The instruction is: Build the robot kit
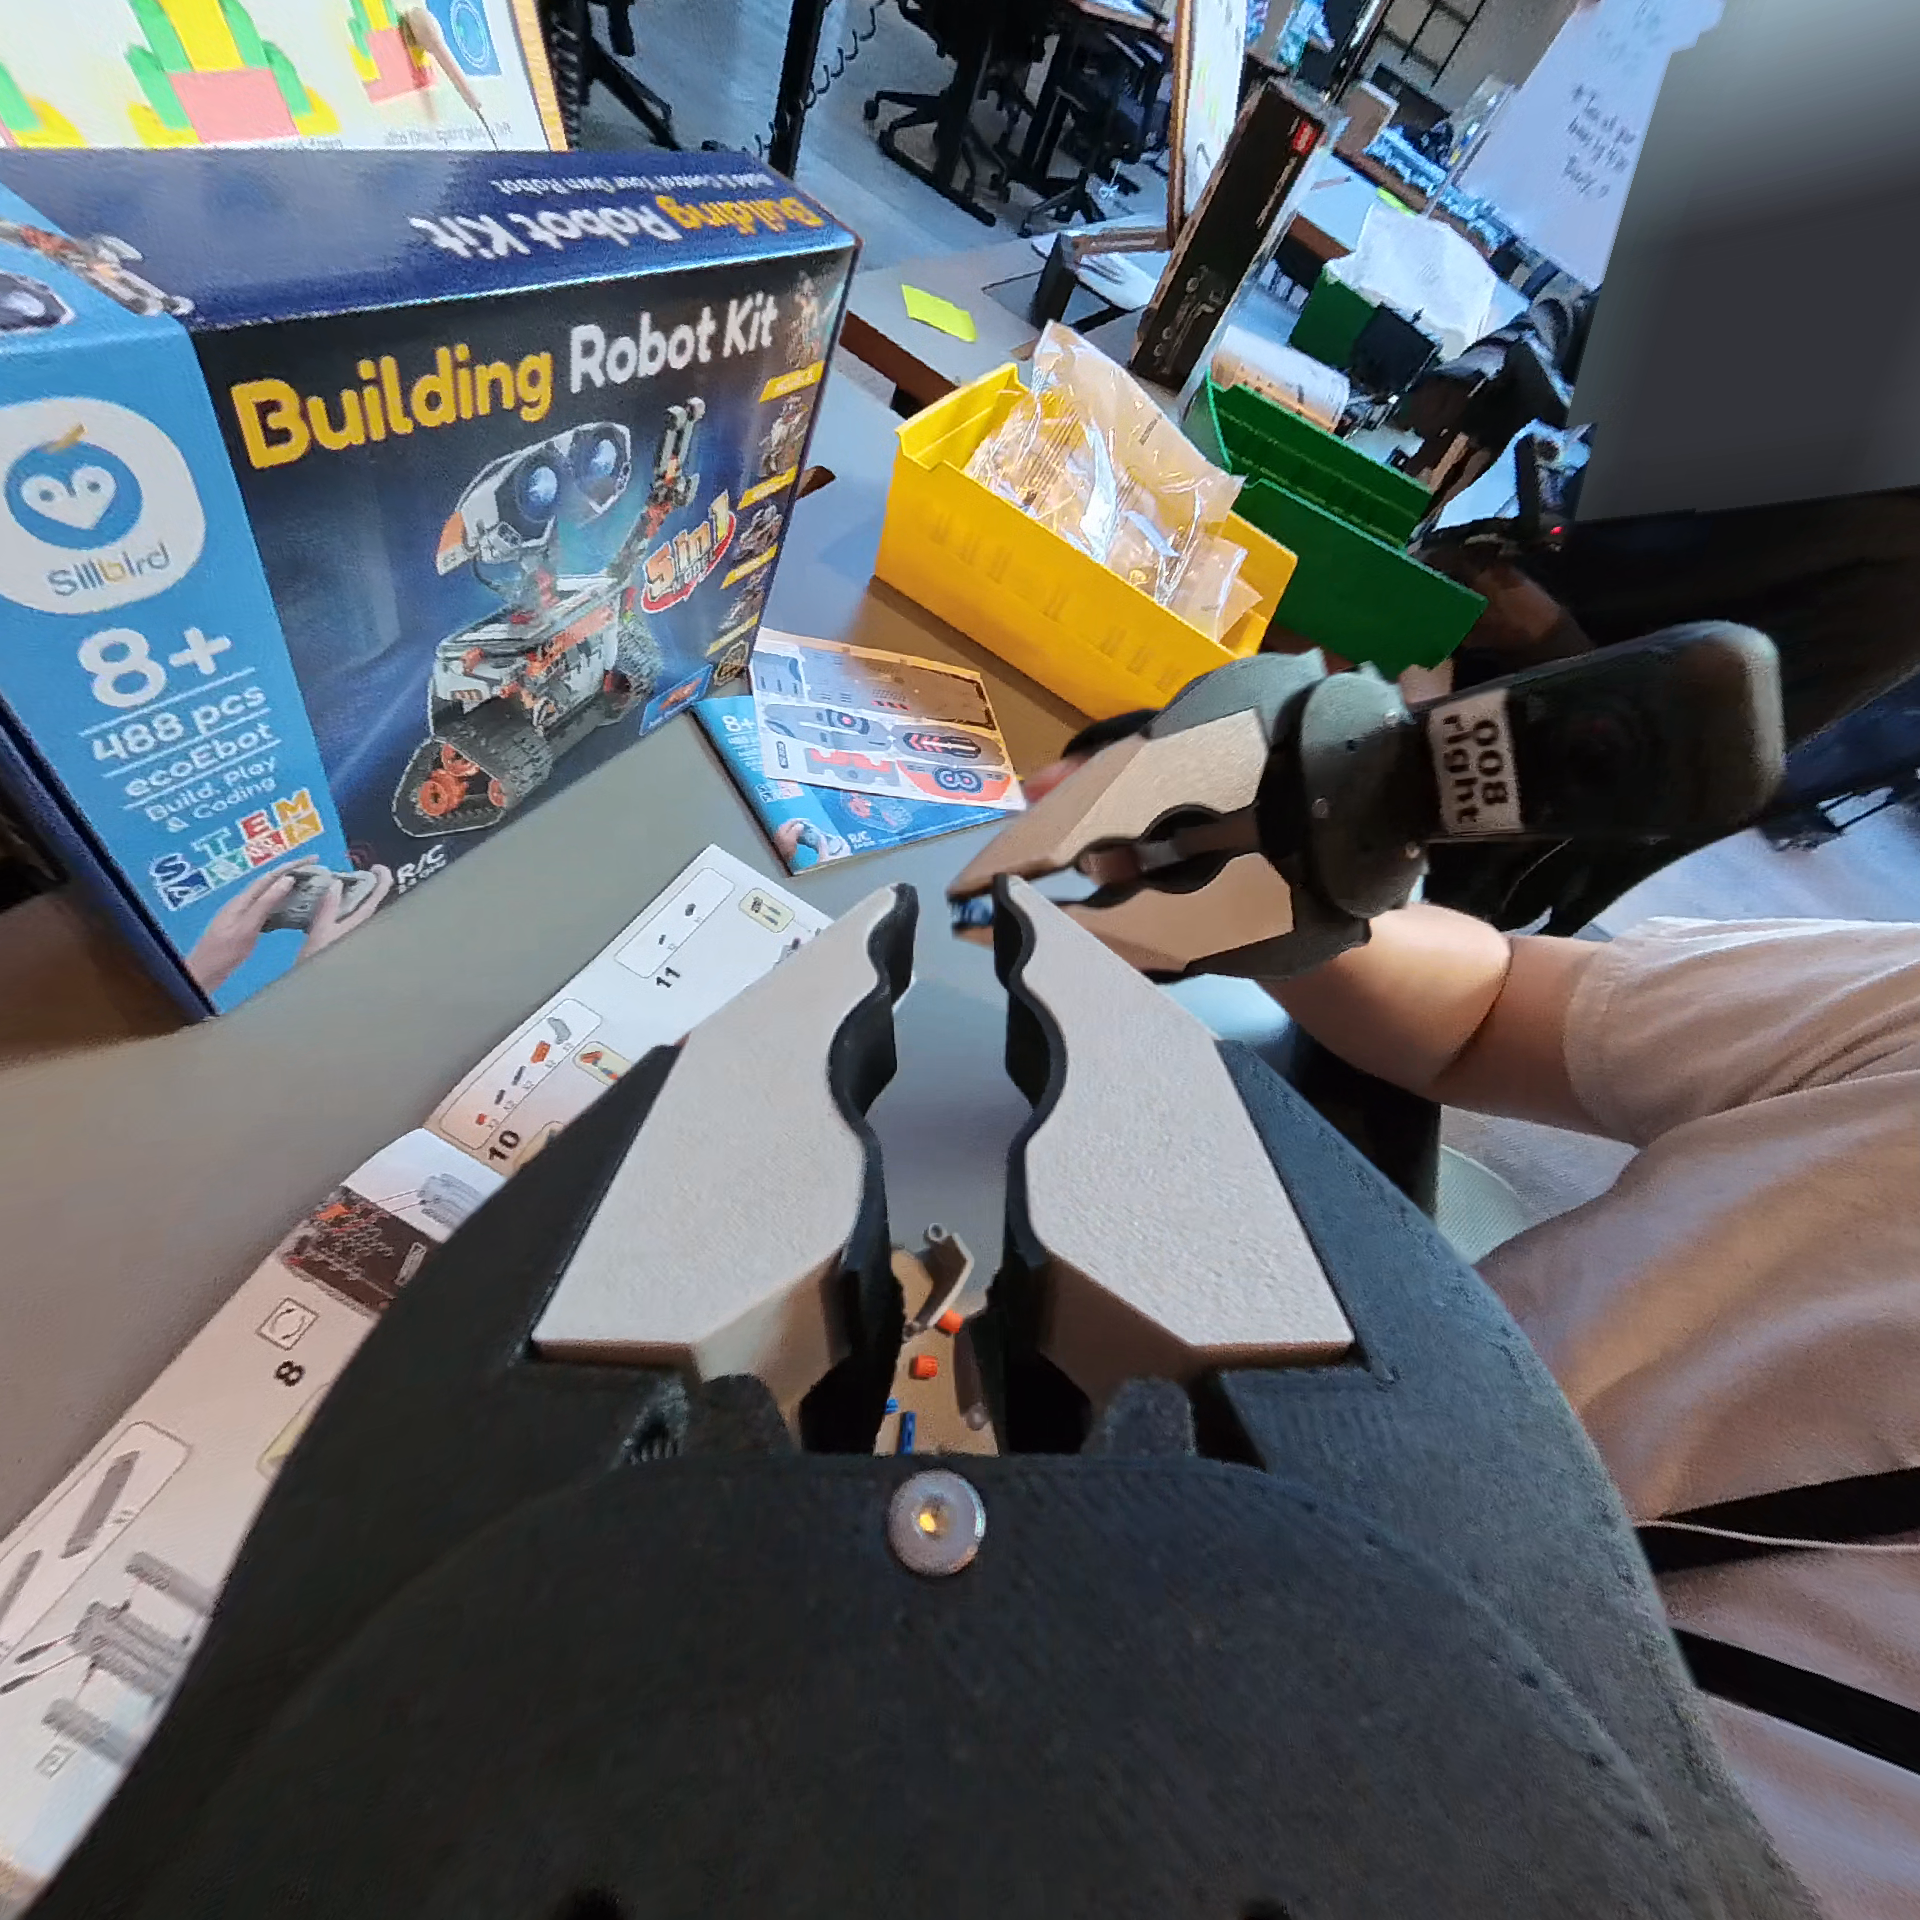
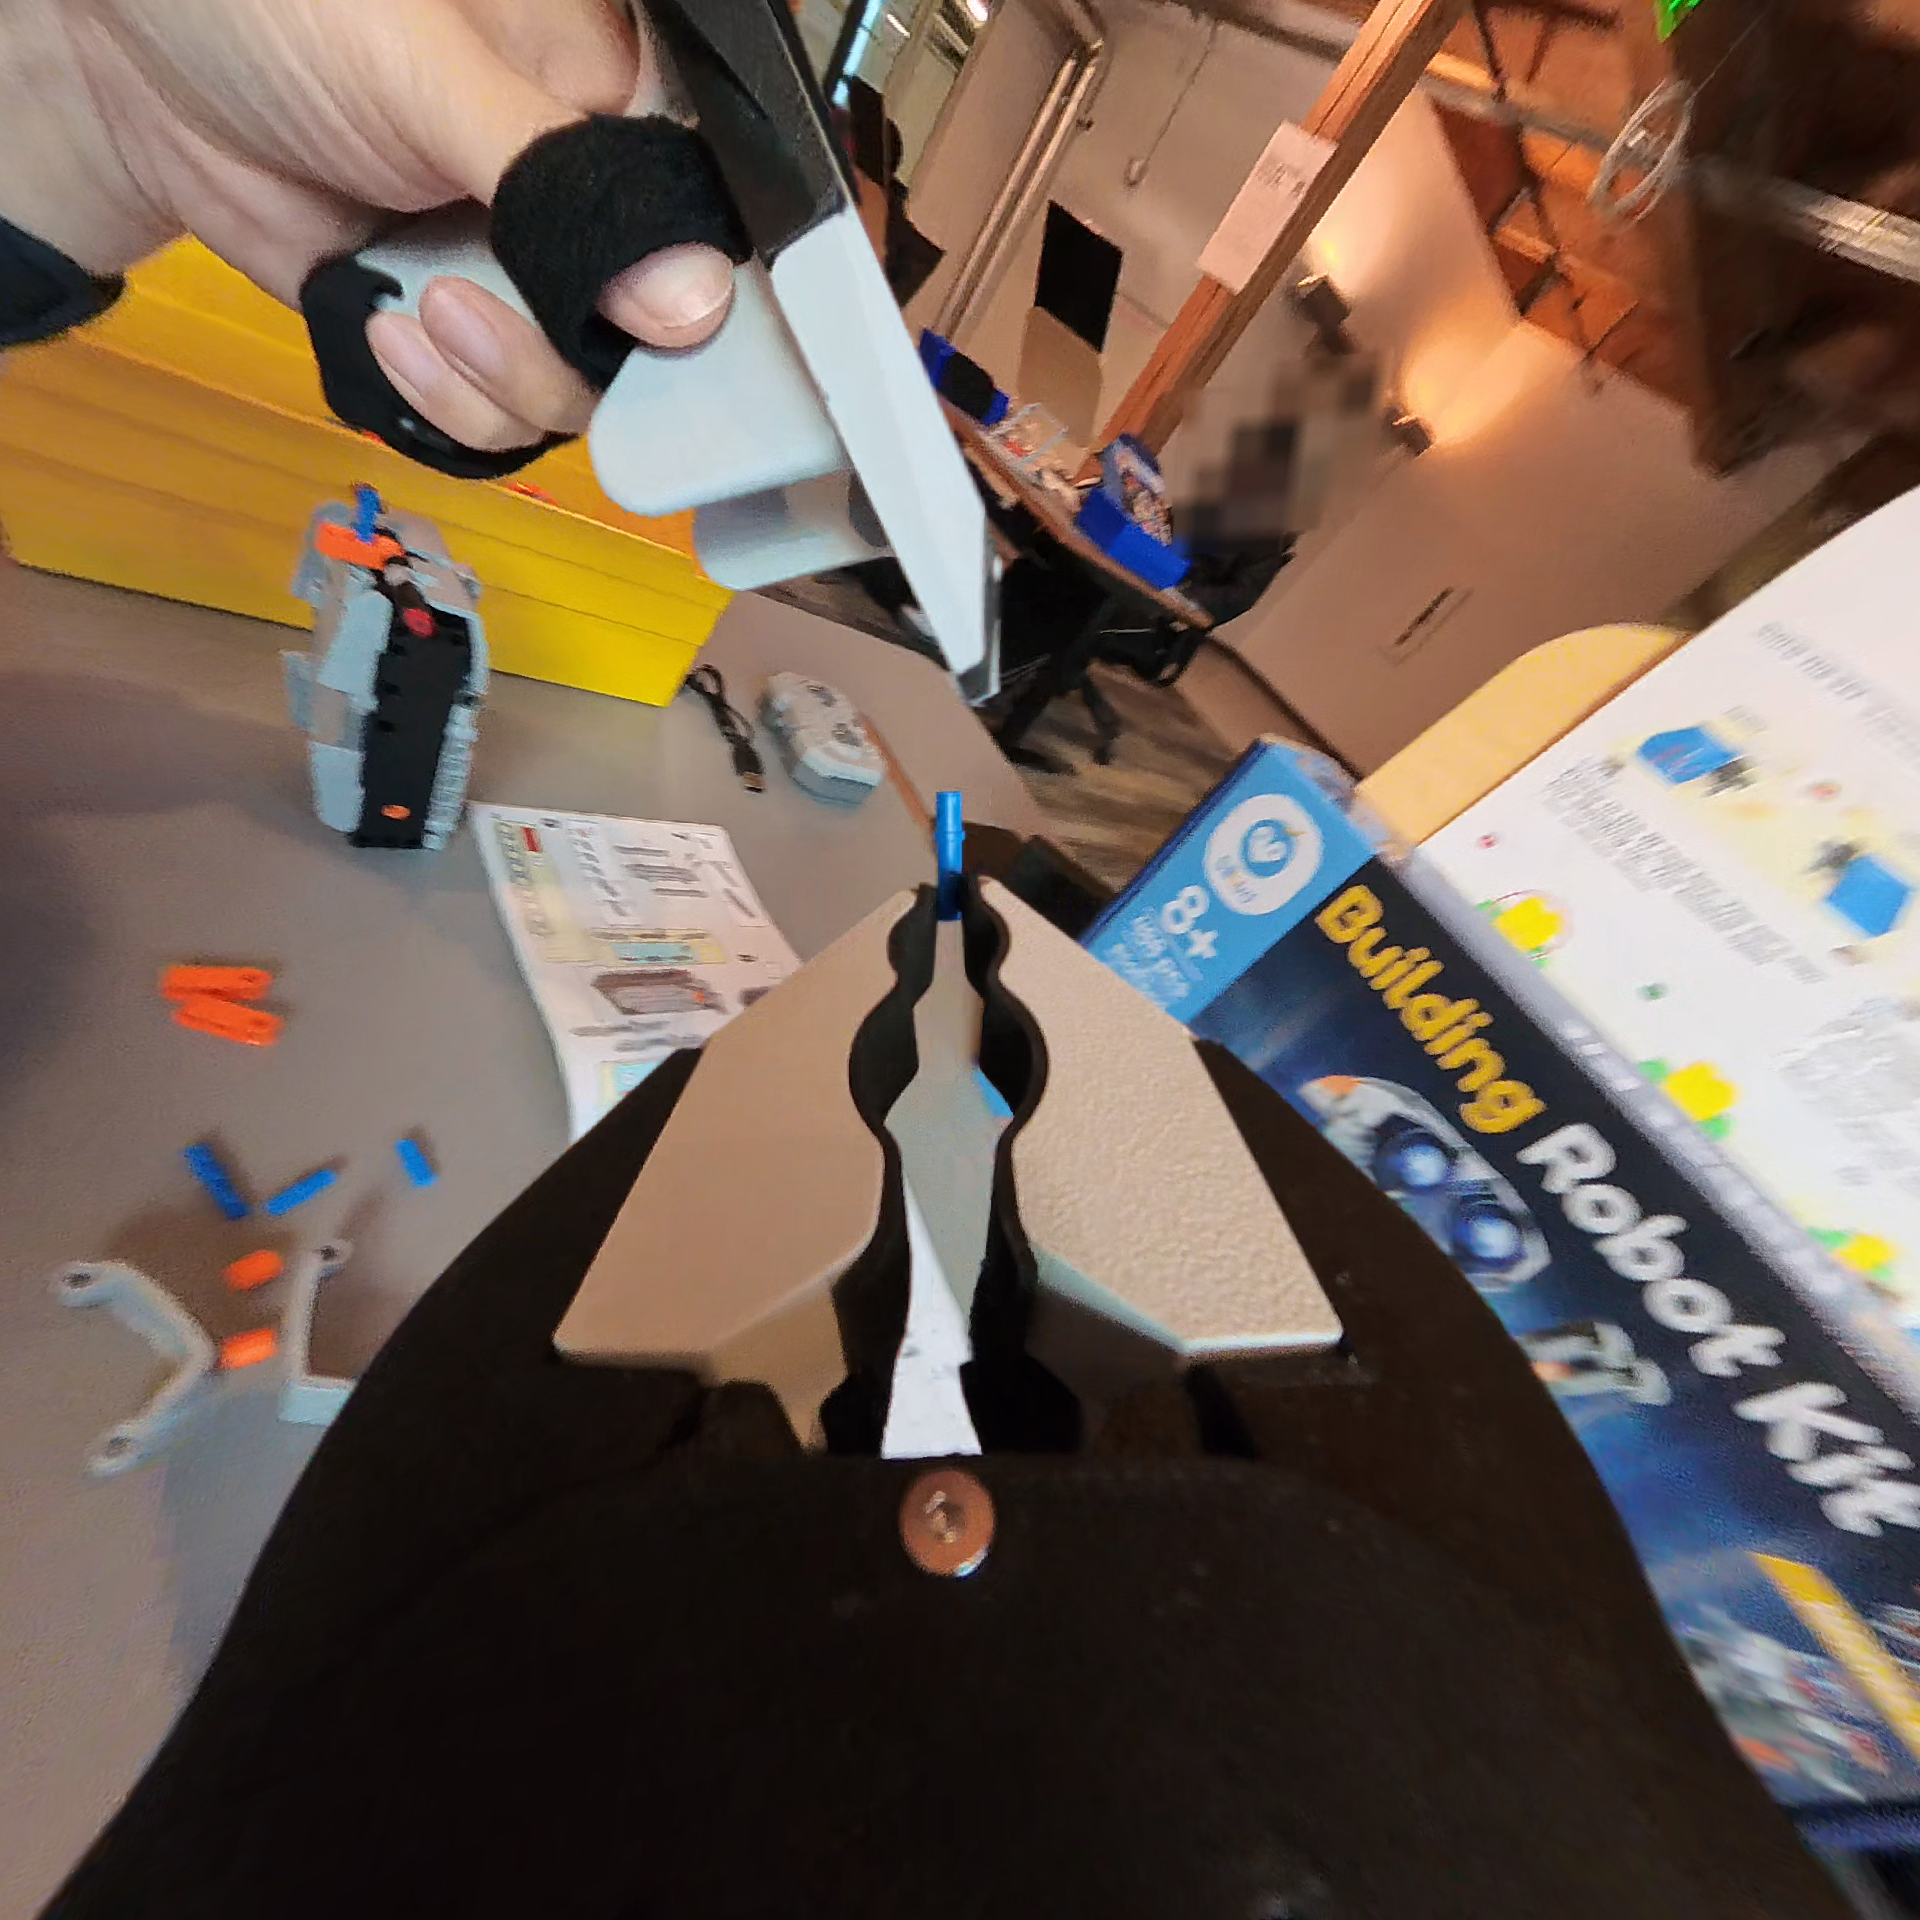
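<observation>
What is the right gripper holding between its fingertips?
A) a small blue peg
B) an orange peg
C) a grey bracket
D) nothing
A: in the right wrist view the right gripper is shut on a small blue peg that sticks up past its fingertips; the orange pegs and the grey bracket lie loose on the table.

blue pin [image 2: 948, 854]: smooth plastic | kit box [image 1: 499, 488]: glossy cardboard | yellow bin [image 1: 1049, 582]: smooth plastic

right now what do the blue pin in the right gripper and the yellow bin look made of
Blue pin: probably rigid moulded plastic, with a uniform saturated colour and crisp edges. Yellow bin: likely hard plastic, semi-gloss, with moulded ribs along its wall.
</observation>
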`<action>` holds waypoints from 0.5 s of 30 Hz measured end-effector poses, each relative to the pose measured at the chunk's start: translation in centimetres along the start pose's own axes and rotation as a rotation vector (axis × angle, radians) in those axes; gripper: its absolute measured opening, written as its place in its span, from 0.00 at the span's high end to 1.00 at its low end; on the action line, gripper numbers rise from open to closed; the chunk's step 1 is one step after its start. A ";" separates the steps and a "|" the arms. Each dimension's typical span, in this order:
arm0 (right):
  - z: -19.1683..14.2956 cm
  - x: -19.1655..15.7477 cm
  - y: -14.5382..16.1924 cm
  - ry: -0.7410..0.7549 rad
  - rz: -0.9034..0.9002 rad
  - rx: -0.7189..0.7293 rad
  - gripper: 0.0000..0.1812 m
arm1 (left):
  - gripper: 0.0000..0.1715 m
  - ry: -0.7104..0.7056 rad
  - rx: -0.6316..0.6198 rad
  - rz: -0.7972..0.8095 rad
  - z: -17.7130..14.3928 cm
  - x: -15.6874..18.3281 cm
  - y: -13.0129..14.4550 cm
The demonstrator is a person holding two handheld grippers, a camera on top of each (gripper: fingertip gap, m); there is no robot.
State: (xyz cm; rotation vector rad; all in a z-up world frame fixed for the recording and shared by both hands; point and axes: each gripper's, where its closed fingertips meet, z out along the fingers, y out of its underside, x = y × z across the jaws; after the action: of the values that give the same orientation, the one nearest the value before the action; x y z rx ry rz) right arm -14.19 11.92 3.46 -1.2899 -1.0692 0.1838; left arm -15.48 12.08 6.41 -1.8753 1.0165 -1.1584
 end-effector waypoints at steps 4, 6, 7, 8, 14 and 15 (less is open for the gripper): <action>0.6 -1.7 0.4 -0.163 0.263 0.002 0.98 | 0.91 0.032 -0.027 0.008 0.5 0.3 0.5; 0.5 -1.9 0.2 -0.231 0.376 0.025 0.98 | 0.91 0.059 -0.030 0.026 0.7 0.6 0.5; 0.4 -2.0 0.0 -0.260 0.420 0.037 0.98 | 0.92 0.071 -0.023 0.050 0.8 0.7 0.4; 0.2 -1.9 -0.2 -0.277 0.456 0.052 0.98 | 0.92 0.073 -0.015 0.075 0.8 0.7 0.3; -0.5 -1.5 -1.3 -0.338 0.553 0.107 0.98 | 0.93 0.199 -0.011 0.034 1.0 1.7 0.5; -0.6 -1.5 -1.5 -0.351 0.572 0.115 0.98 | 0.93 0.230 -0.017 0.028 1.0 2.1 0.6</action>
State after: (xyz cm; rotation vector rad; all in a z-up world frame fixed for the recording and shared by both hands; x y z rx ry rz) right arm -15.22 10.08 3.93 -1.4642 -0.9360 0.9172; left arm -14.12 10.13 6.28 -1.7636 1.1757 -1.3760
